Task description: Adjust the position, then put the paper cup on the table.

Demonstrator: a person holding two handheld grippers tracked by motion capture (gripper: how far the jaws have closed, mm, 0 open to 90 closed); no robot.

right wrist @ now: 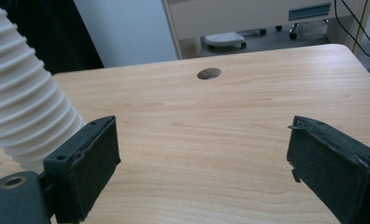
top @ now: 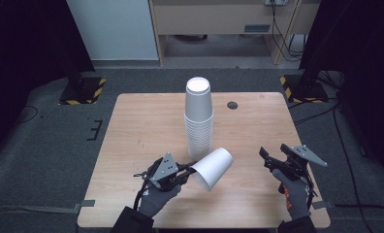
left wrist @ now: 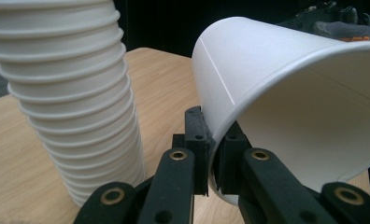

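Pinching white paper cup (top: pixel 213 167) rim, left gripper (top: pixel 186 171) tilts it toward 5 o'clock below tall white cup stack (top: pixel 199 119), apparently to set aside; right gripper (top: pixel 270 159) idles, jaws apart.

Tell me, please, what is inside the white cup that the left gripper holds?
The single cup clamped at its rim by the left gripper looks empty: bare white inner wall shows. Its bottom, deeper inside, is out of sight.

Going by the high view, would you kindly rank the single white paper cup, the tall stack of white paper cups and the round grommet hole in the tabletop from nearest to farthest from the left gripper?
1. Single white paper cup: clamped by its rim in the left gripper, tilted on its side.
2. Tall stack of white paper cups: just beyond, mid-table.
3. Round grommet hole: far side, right of the stack.
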